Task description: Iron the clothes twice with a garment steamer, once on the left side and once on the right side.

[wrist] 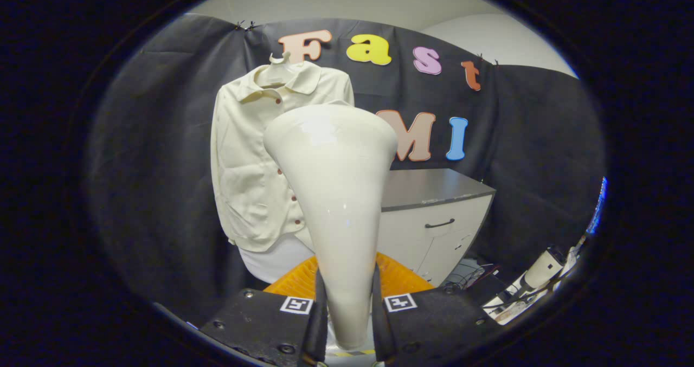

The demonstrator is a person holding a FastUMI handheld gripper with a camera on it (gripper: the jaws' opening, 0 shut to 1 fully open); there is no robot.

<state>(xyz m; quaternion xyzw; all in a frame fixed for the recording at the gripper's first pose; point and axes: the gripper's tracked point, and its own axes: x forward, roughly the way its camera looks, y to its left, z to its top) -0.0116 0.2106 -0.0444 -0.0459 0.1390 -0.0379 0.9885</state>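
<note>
A cream garment steamer (336,193) stands up between my fingers, its narrow handle clamped and its wide head flaring out ahead. My gripper (347,307) is shut on that handle, one finger pressing each side. Beyond the steamer head hangs a cream button-up shirt (255,155) on a hanger against the black cloth wall. The steamer head covers the shirt's right half; its left half and collar are in plain sight. The head looks to be a short way off the fabric, though I cannot tell the gap.
A white cabinet (434,215) with a dark top and a black handle stands to the right of the shirt. Cables and a white device (537,275) lie on the floor further right. A white garment edge (271,261) hangs below the shirt's hem.
</note>
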